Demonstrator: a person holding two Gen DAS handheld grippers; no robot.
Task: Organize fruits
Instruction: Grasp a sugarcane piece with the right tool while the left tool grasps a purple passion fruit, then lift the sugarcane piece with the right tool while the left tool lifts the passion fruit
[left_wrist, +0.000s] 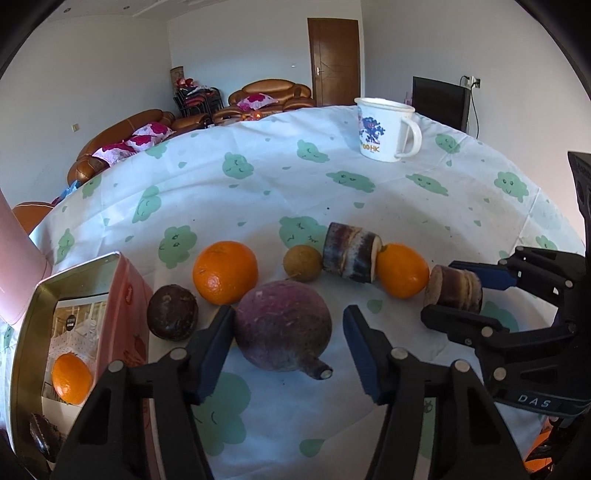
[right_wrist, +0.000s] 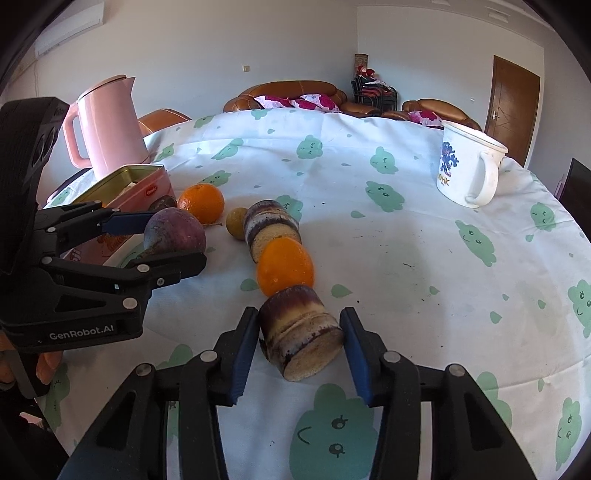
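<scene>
A: What have your fingers got?

B: My left gripper (left_wrist: 290, 349) straddles the purple root (left_wrist: 283, 325); its left pad touches, the right pad stands off. My right gripper (right_wrist: 299, 354) brackets the near cane piece (right_wrist: 301, 338), pads just beside it; contact I cannot tell.

A: Beyond the root?

B: An orange (left_wrist: 225, 272), a cane piece (left_wrist: 351, 252), another orange (left_wrist: 402, 270); the tin (left_wrist: 26, 332) lies left, the mug (left_wrist: 386, 129) farthest.

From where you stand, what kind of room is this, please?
Most likely a home living room: brown leather sofas with floral cushions line the wall behind a table covered by a cloud-print cloth, with a pink kettle on it.
</scene>
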